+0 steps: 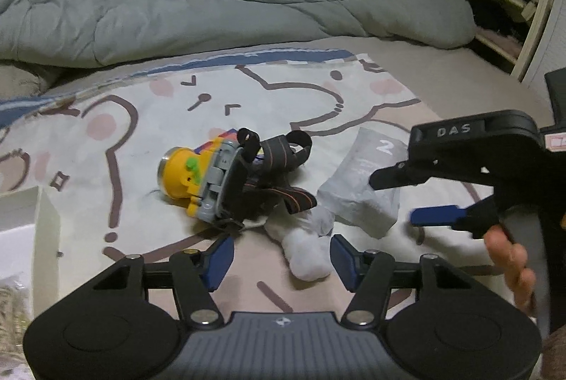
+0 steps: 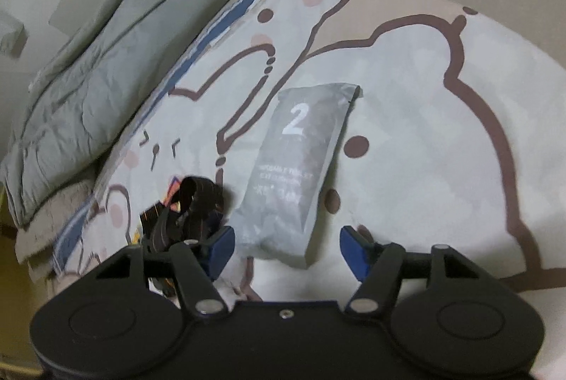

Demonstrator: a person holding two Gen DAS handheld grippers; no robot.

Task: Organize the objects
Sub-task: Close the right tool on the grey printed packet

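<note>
Right wrist view: right gripper (image 2: pixel 286 247) half-open, empty, straddling near end of grey pouch (image 2: pixel 297 167) on bear-print sheet (image 2: pixel 442 139), reach step — next lower and pinch; left gripper (image 1: pixel 281 261) likewise empty near white sock (image 1: pixel 306 252).

Grey-green duvet (image 1: pixel 212 1) bunched at the far side, cartoon bear sheet (image 1: pixel 148 118) spread near, open shelving (image 1: pixel 502 8) far right.

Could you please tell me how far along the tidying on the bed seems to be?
Nothing looks put away yet. The yellow headlamp, white socks and grey packet all lie loose on the bedsheet. The left gripper and right gripper are open and empty, poised over socks and packet.
</note>
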